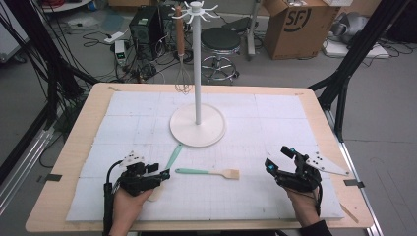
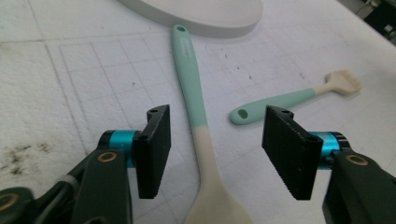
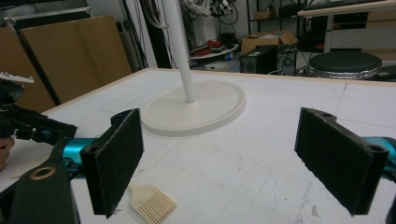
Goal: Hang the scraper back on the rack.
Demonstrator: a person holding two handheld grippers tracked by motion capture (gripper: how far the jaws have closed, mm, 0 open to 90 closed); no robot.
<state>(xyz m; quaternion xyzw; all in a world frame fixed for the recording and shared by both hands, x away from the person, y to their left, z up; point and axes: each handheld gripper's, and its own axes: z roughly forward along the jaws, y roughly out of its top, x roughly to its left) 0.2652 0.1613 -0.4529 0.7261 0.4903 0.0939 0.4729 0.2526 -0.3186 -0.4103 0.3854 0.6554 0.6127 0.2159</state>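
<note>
A mint-handled silicone spoon lies on the worktop between the parted, unclenched jaws of the left tool, near the rack's round base. A mint-handled brush lies to its right; the right tool rests wide open, empty.

L tongs over spoon.

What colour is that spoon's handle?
The spoon has a mint green handle and cream bowl; left gripper view.
</note>
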